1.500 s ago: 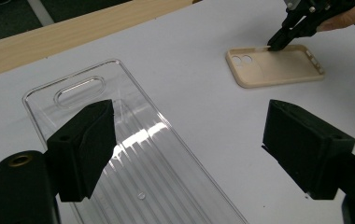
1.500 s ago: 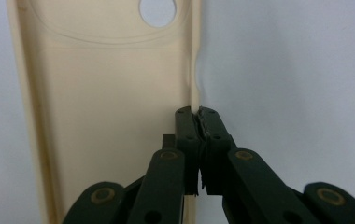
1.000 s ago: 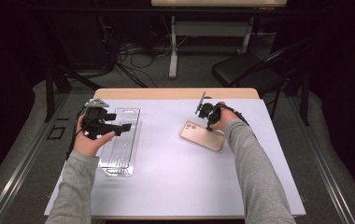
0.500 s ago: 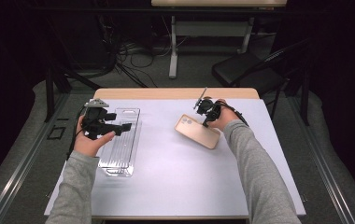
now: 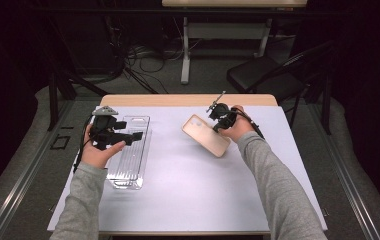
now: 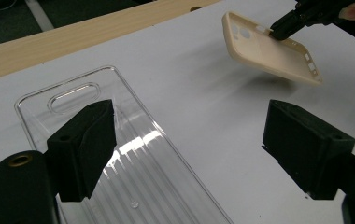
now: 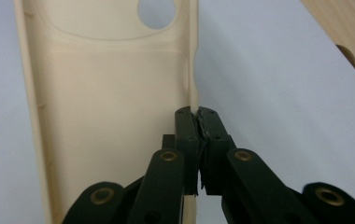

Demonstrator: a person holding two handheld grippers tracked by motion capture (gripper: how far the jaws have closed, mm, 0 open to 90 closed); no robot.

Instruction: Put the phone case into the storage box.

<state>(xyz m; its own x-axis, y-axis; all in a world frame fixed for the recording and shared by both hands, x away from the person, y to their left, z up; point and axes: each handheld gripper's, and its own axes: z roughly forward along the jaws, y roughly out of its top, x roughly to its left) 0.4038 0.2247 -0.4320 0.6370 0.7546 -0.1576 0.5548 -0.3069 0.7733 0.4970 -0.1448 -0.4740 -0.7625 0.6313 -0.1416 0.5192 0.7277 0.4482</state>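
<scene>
Pinching: right gripper [image 7: 197, 114] is squeezing the side wall of the tan phone case [image 5: 206, 135].
Changing: case is lifting off the table [image 5: 188, 195] now, tilted.
Waiting: left gripper [image 6: 189, 140] is hanging wide open over the clear tray [image 6: 133, 154].
Meaning: case is probably heading trayward.

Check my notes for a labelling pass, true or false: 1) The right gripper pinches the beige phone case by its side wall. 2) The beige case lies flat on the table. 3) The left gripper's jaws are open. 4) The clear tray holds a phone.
1) True: the right gripper is shut on the beige phone case.
2) False: it hangs tilted above the table.
3) True: the left gripper holds nothing.
4) False: the clear tray is empty.
</scene>
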